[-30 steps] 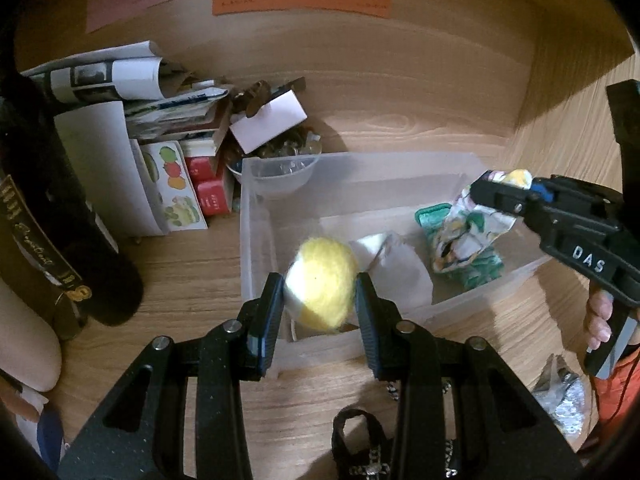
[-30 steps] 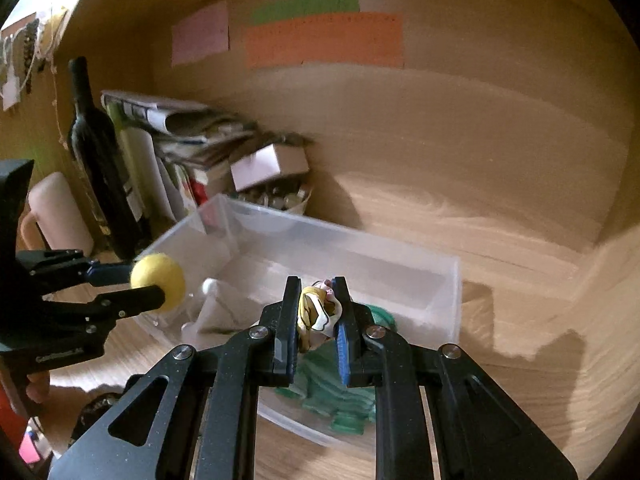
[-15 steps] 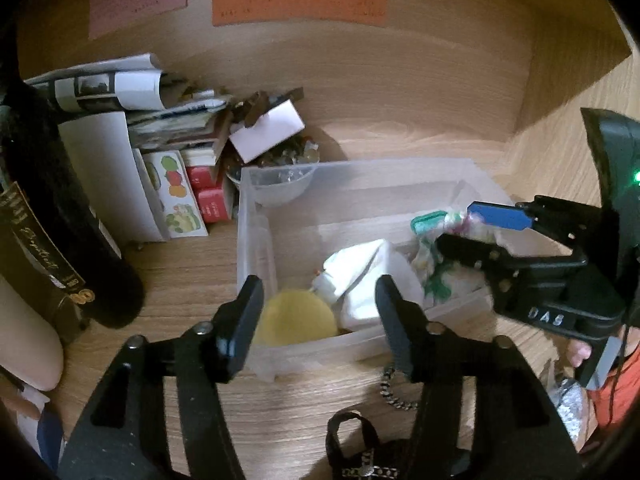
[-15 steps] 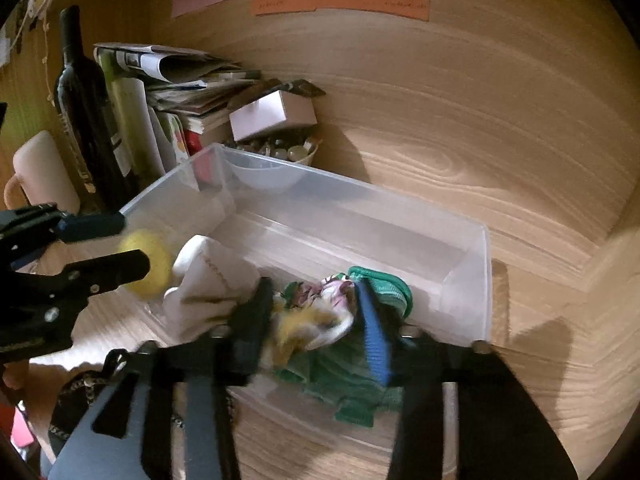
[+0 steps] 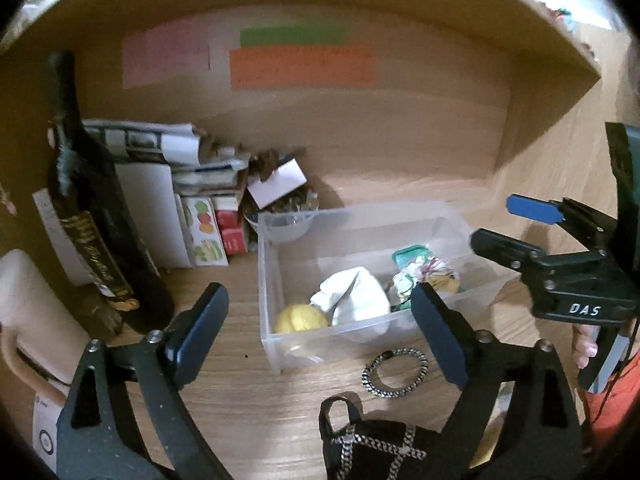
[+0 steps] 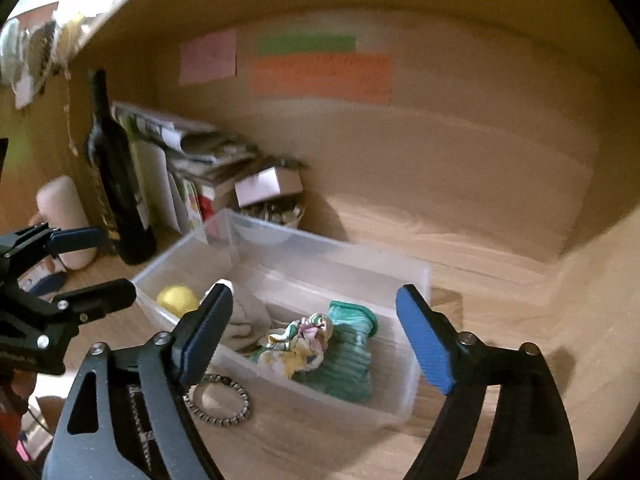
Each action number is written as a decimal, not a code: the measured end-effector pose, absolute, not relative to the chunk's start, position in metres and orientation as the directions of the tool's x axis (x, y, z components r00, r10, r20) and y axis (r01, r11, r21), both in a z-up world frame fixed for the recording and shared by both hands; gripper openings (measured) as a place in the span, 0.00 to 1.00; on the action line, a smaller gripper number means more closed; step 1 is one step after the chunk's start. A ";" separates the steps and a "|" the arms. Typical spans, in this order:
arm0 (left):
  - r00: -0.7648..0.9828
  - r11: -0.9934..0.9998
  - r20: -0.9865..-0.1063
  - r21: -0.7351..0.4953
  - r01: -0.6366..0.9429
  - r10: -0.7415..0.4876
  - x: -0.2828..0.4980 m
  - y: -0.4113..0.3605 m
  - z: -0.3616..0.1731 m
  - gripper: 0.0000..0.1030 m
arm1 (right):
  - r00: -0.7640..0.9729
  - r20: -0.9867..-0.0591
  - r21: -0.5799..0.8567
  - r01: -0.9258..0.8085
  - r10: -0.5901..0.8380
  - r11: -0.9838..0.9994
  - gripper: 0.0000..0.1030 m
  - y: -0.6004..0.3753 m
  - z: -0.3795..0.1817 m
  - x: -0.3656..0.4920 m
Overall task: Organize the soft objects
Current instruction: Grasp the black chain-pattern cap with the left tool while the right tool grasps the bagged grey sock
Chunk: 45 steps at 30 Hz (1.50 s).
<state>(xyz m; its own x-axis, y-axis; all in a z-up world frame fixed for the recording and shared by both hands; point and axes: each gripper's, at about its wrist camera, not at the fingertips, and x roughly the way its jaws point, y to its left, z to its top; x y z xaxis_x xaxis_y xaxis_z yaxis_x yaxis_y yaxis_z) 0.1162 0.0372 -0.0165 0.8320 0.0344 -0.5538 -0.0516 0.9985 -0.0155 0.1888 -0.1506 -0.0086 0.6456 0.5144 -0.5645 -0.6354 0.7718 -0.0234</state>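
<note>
A clear plastic bin point(image 5: 266, 280) point(image 6: 412, 396) stands on the wooden shelf. Inside lie a yellow ball point(image 5: 300, 319) point(image 6: 177, 299), a white cloth point(image 5: 356, 298) point(image 6: 244, 320), a patterned cloth point(image 5: 424, 276) point(image 6: 298, 346) and a green knit cloth point(image 5: 408, 254) point(image 6: 348, 344). My left gripper point(image 5: 320, 332) is open and empty, held back in front of the bin. My right gripper point(image 6: 316, 336) is open and empty above the bin's near side; it also shows at the right in the left wrist view point(image 5: 516, 224).
A dark wine bottle point(image 5: 92, 216) point(image 6: 116, 184), stacked papers and books point(image 5: 168, 184) and a bowl of small items point(image 5: 286, 216) stand left and behind the bin. A chain bracelet point(image 5: 394, 372) point(image 6: 220, 398) and a black bag point(image 5: 372, 444) lie in front.
Both grippers opened and let go: the yellow ball and the patterned cloth now lie in the bin. Both grippers have pulled back and up from the bin.
</note>
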 end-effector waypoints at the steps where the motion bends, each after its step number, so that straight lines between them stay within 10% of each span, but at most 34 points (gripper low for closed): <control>1: 0.837 0.999 -0.546 -0.015 -0.052 0.036 0.112 0.036 -0.014 0.95 | 0.657 -0.553 -0.027 -0.629 0.513 0.777 0.80 -0.156 -0.005 0.184; 12: 0.827 0.999 -0.562 -0.031 -0.028 0.006 0.065 0.021 -0.028 1.00 | 0.706 -0.512 -0.001 -0.570 0.489 0.822 0.82 -0.208 -0.002 0.132; 30: 0.689 0.988 -0.721 -0.146 -0.050 -0.072 0.046 0.019 -0.113 0.98 | 0.569 -0.694 0.123 -0.509 0.441 0.852 0.76 -0.229 -0.085 0.102; 40: 0.638 0.981 -0.752 -0.195 0.026 -0.166 0.056 0.014 -0.129 0.67 | 0.495 -0.734 0.152 -0.548 0.465 0.822 0.52 -0.227 -0.097 0.094; 45: 0.632 0.982 -0.758 -0.188 0.028 -0.163 0.059 0.011 -0.128 0.25 | 0.472 -0.730 0.193 -0.552 0.495 0.811 0.32 -0.228 -0.098 0.097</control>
<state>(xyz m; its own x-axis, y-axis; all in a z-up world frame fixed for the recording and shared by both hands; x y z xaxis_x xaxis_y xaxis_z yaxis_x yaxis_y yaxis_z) 0.0592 0.0112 -0.1282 0.6318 -0.1630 -0.7578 0.0275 0.9817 -0.1882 0.0969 -0.2283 -0.0982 0.4719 0.4949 -0.7297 -0.5522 0.8111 0.1929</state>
